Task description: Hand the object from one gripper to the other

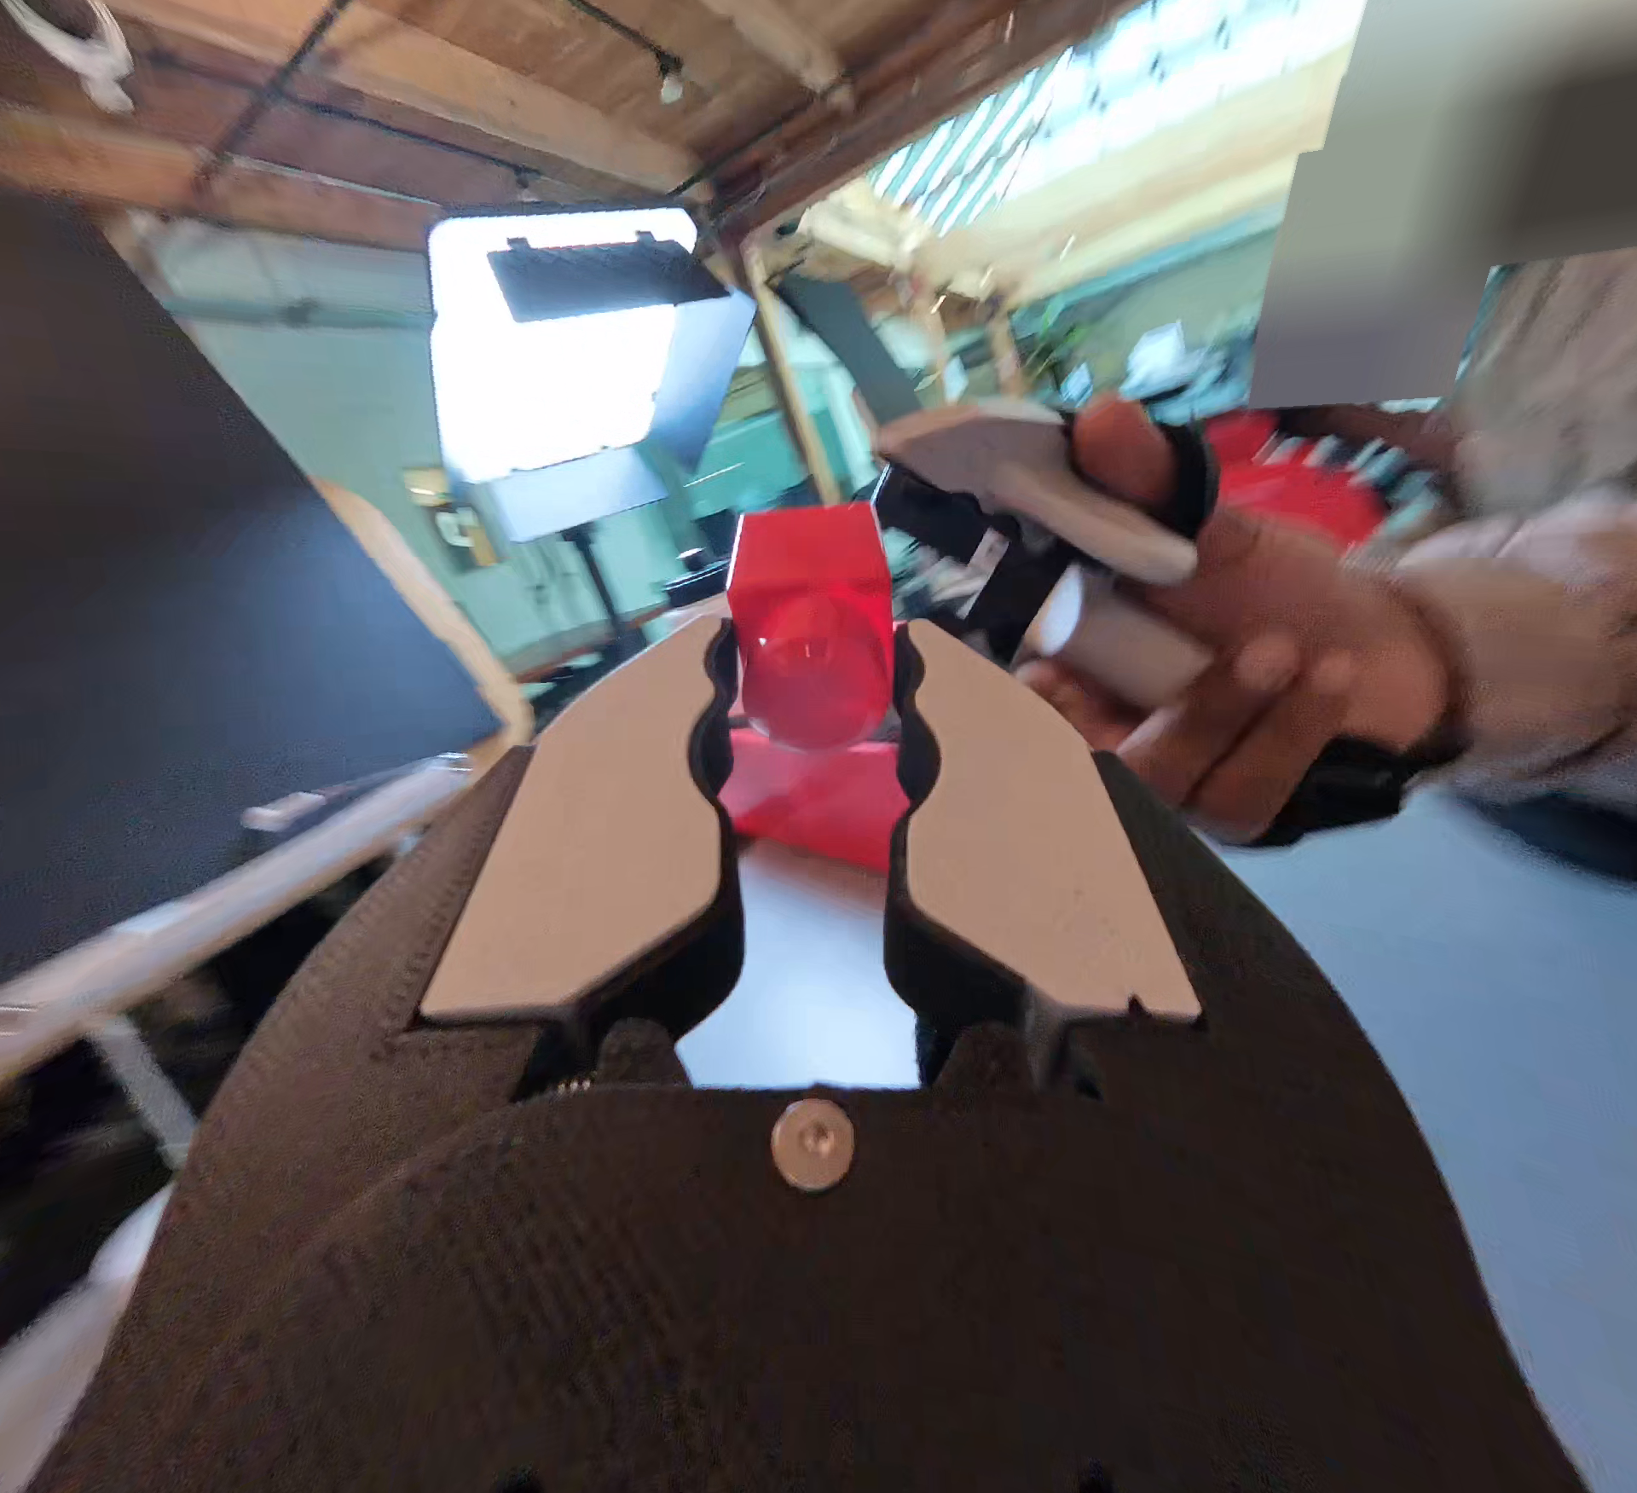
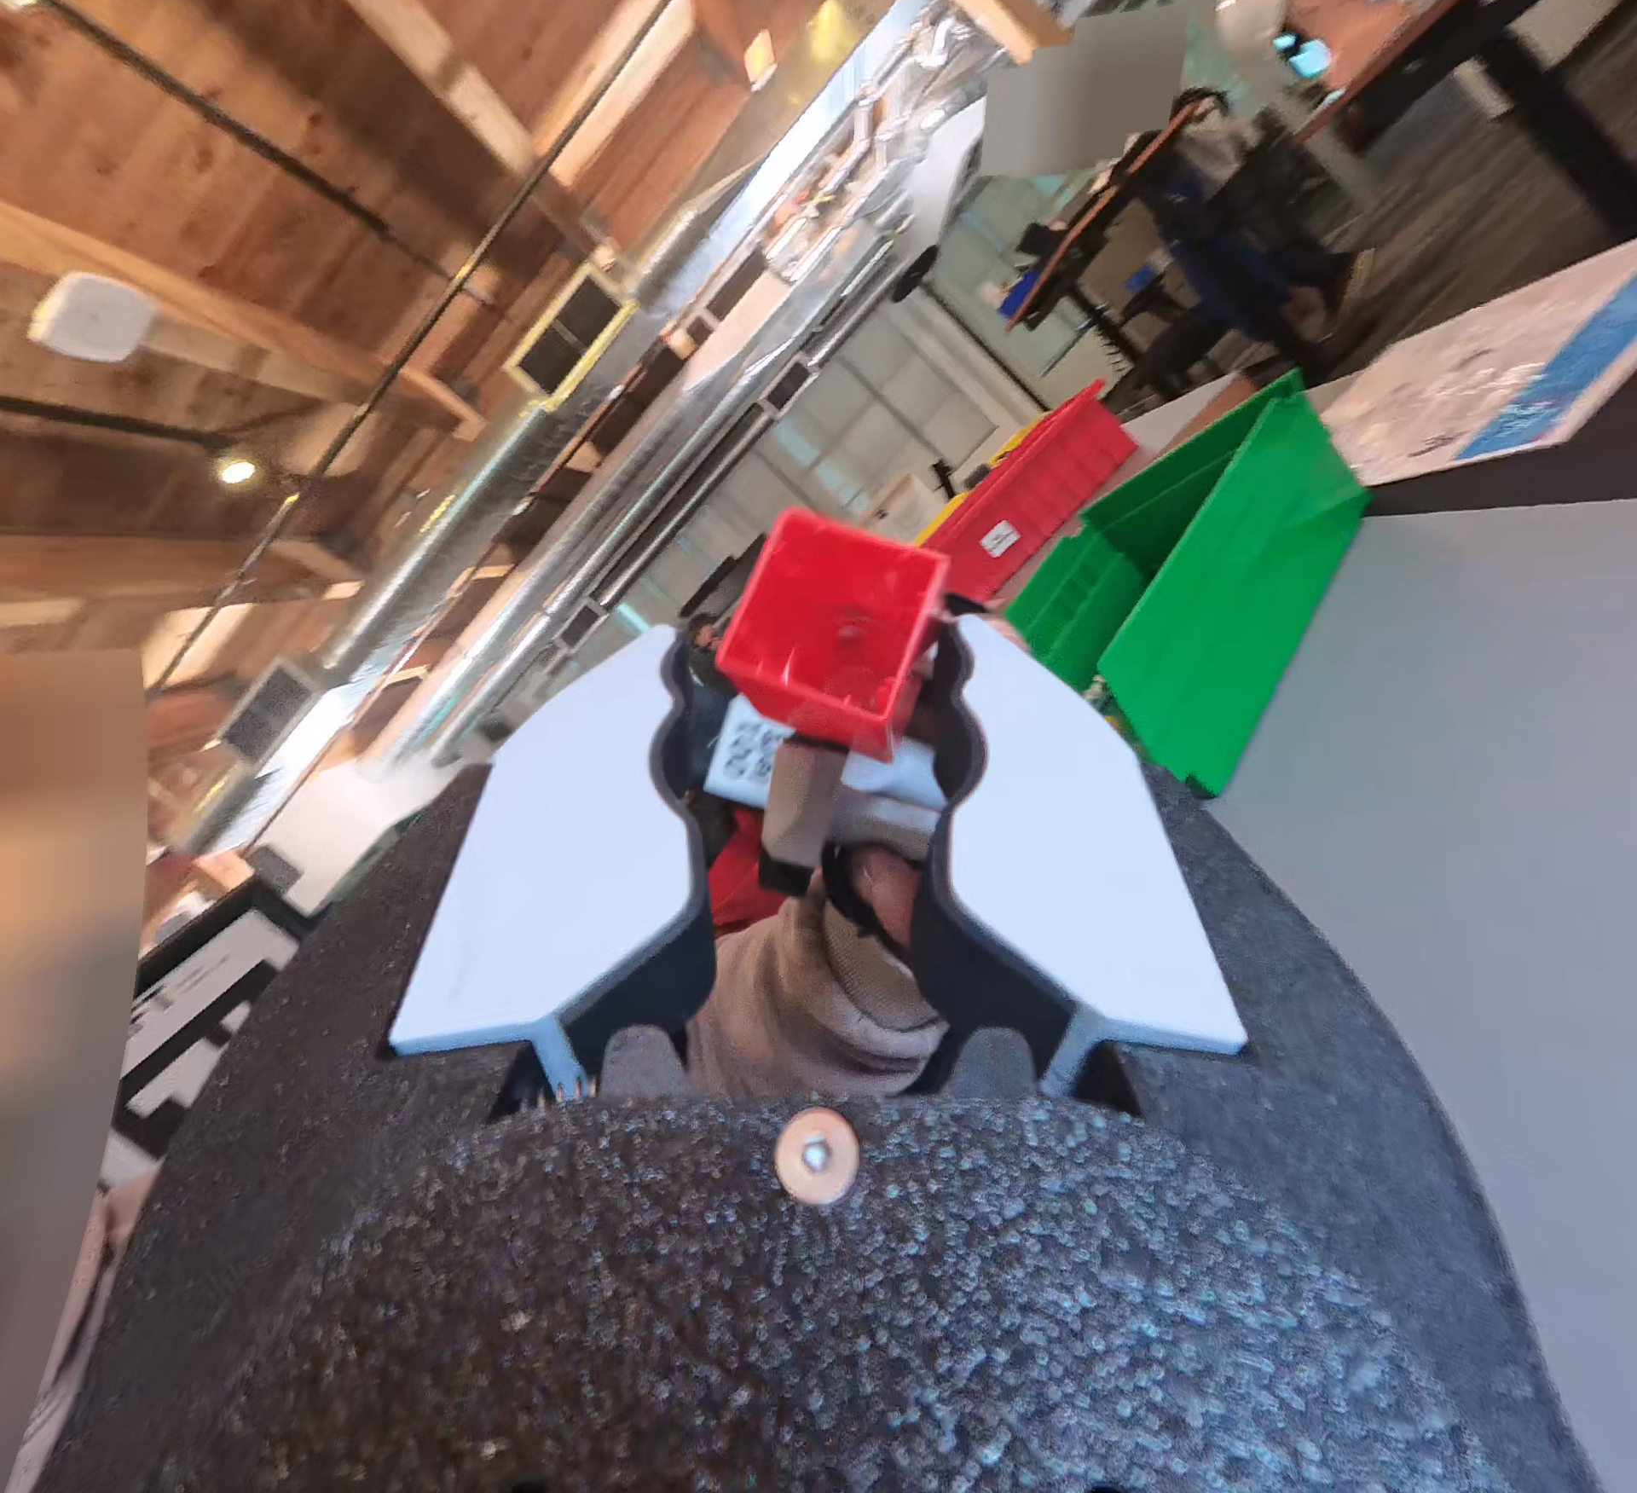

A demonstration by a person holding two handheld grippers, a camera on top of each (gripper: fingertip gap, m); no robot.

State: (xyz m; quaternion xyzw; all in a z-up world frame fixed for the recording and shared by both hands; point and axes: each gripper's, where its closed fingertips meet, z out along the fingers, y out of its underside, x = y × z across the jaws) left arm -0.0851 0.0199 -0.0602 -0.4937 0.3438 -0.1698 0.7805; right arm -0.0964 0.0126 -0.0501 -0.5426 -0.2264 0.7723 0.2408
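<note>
A red plastic block (image 1: 810, 618) with a rounded dome on its near side sits between the fingertips of my left gripper (image 1: 810, 680), which is shut on it and holds it above the white table (image 1: 797, 972). In the right wrist view the same block (image 2: 833, 627) shows its hollow square end. It lies between the tips of my right gripper (image 2: 815, 640), whose jaws stand apart; the right finger is at the block's edge and a small gap shows on the left. The right gripper (image 1: 939, 494), held by a hand (image 1: 1284, 653), meets the block's upper right corner.
A green bin (image 2: 1222, 591) and a red bin (image 2: 1045, 494) stand on the table (image 2: 1462, 742) to the right. A bright light panel (image 1: 549, 352) on a stand is behind. A dark board (image 1: 133, 565) fills the left. A hand and sleeve (image 2: 797, 999) hold the left gripper. Left and right tips are no more than a few centimetres apart.
</note>
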